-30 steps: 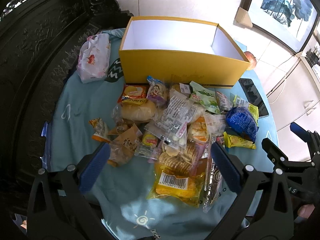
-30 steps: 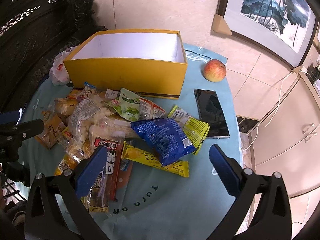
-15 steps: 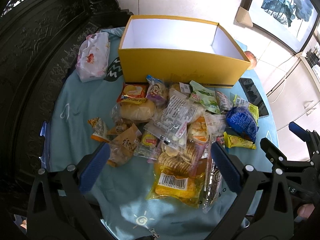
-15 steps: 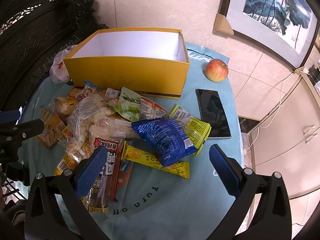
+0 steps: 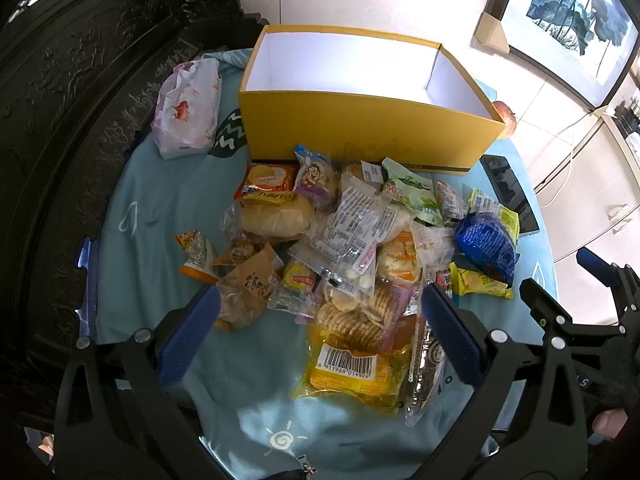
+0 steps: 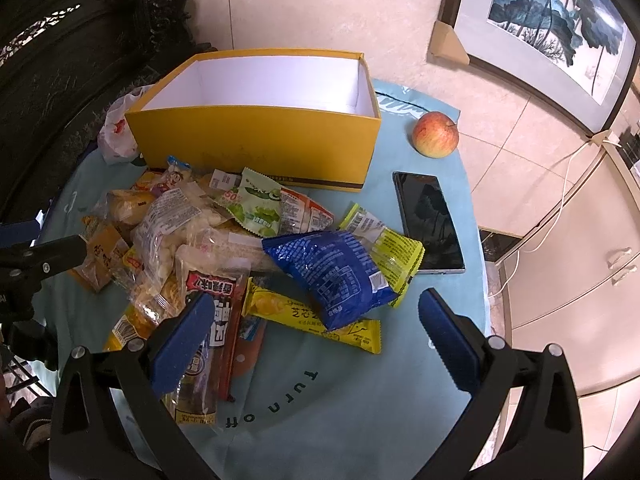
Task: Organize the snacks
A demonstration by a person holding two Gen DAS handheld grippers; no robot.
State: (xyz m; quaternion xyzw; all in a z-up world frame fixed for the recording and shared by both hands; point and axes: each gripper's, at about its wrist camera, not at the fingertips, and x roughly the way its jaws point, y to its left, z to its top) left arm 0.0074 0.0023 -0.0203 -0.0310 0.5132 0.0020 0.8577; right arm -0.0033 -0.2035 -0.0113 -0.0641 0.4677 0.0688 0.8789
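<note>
My right gripper (image 6: 312, 336) hangs with its fingers spread wide and empty; my left gripper (image 5: 320, 332) likewise. The blue crinkly snack bag (image 6: 330, 276) lies just ahead of my right fingers, atop a yellow bar wrapper (image 6: 352, 326). I judge it light, puffy and slippery, so I'd pinch its flat sealed edge, gently. The yellow box (image 6: 256, 148) waits beyond, empty.
</note>
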